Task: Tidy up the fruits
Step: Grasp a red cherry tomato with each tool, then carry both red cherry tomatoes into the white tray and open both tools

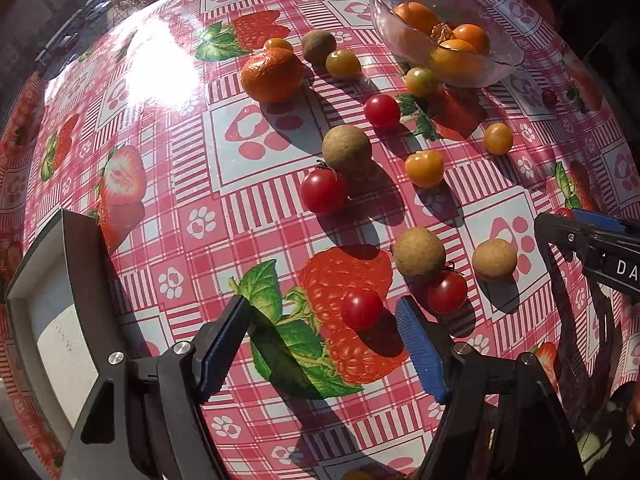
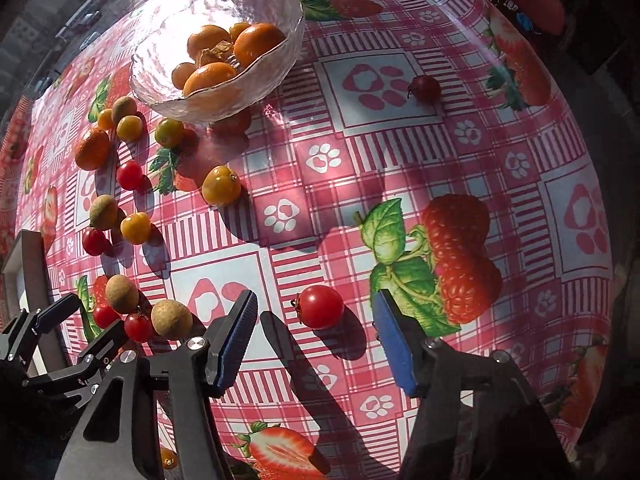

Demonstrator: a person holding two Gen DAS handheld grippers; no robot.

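Hovering low over the red-and-white checked tablecloth (image 1: 168, 216) printed with strawberries and paw marks, the left gripper (image 1: 324, 340) is spread wide and grasps nothing; a small glossy red cherry tomato (image 1: 361, 308) lies on the cloth just ahead of its blue-padded fingertips (image 1: 418, 348). The right gripper (image 2: 314, 340) is likewise released and empty, with another round red cherry tomato (image 2: 320, 306) lying between and slightly ahead of its fingers.

Only the right wrist view shows the rippled clear glass bowl (image 2: 160, 64) whole, holding several orange fruits and a dry papery husk; the left view catches just its near side at the top edge. That right view also takes in a lone dark red tomato (image 2: 426, 87) well apart on a paw-print square, and the left gripper at its lower left corner. The left view alone shows the large dimpled orange mandarin (image 1: 272, 75) plainly, with a grey square-edged board (image 1: 52, 320) at the table's left.

Scattered between the grippers and the bowl (in strong sun, with long shadows) lie round tan-brown longans (image 1: 347, 147), yellow-orange cherry tomatoes (image 1: 424, 168) and more red ones, some touching.
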